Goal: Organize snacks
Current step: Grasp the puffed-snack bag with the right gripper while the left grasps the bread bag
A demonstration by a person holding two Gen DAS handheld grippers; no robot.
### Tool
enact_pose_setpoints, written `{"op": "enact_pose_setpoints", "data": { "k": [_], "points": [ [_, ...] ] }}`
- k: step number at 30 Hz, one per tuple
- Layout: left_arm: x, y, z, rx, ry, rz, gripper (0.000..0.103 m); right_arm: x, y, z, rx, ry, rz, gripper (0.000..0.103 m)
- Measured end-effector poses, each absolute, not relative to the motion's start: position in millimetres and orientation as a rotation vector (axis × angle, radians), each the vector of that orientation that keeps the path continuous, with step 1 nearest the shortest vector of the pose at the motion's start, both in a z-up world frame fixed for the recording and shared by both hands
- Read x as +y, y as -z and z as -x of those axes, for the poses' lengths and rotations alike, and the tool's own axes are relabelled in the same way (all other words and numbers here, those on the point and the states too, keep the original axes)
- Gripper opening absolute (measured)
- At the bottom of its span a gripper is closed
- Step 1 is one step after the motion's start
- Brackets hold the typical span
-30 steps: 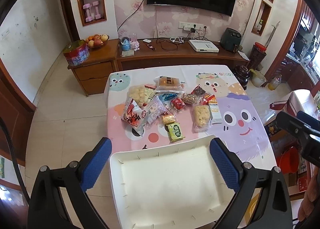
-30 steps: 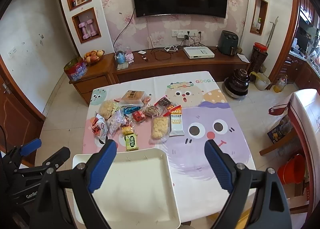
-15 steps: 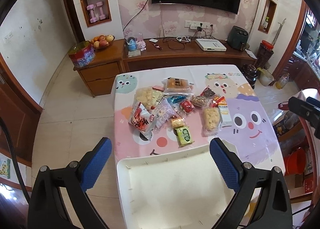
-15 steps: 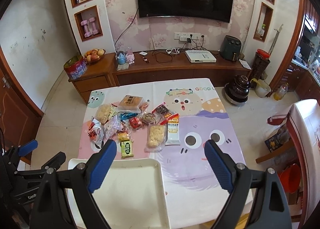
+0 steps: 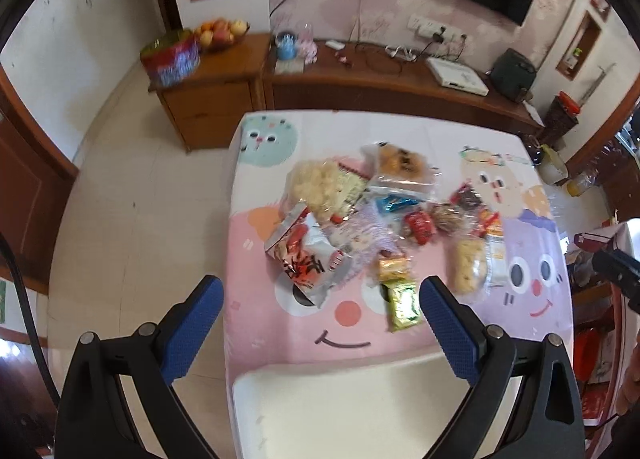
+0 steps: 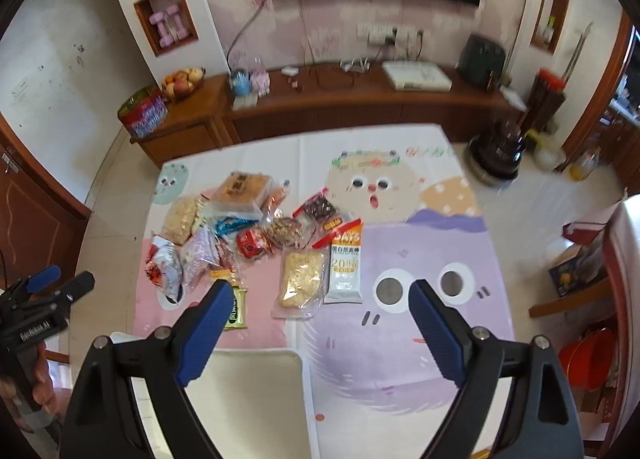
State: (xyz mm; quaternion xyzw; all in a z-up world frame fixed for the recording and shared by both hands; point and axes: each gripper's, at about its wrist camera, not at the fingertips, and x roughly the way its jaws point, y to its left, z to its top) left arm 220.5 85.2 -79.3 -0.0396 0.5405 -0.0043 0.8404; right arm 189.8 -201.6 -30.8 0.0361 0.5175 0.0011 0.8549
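While both pairs of tongs hang above the near end of the desk (image 6: 460, 259), neither is pinching anything: the left tongs (image 5: 320, 313) are spread wide with their blue pads (image 5: 192, 329) apart, and the right tongs (image 6: 320, 319) are spread just as wide. Under them, at the desk's near edge, sits a white tray (image 5: 352, 407) with nothing visible in it. The snacks lie in a loose heap (image 6: 256, 243) past the tray, on the cartoon-printed cloth, mostly toward the left half. Nearest the tray is a small green packet (image 5: 402, 305), with a little gold one (image 5: 393, 267) just beyond it. To the left lies a red-and-white crinkled bag (image 5: 306, 259); to the right, a clear bag of pale biscuits (image 6: 300, 283) rests beside a white protein bar (image 6: 345, 271), their edges touching or nearly so. At the far side of the heap sits a wrapped brown cake (image 6: 242, 191). The pictures are a bit blurred, so the smaller wrappers are hard to read.
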Motion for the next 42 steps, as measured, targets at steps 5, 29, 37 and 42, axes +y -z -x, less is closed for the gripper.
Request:
{"op": "enact_pose_setpoints", "data": {
  "k": [5,29,37,42],
  "points": [
    [99.3,119.2,-250.1,1.202,-0.048,0.093,0.098,-198.3,81.3,-224.1,1.178,-0.035,-0.059,0.084],
    [102.1,257.4,-324.8,1.429,-0.15,0.311,0.097,-142.6,239.8,-291.9,1.431,-0.164,0.101,0.064],
    [101.6,256.5,-322.8,1.388,-0.125,0.334,0.055,-133.0,249.1,-297.8,1.442,-0.201,0.12,0.054],
    [97.8,249.6,-317.4,1.359,-0.151,0.295,0.045,-133.3,248.2,-290.7,1.437,-0.218,0.104,0.054]
  ]
}}
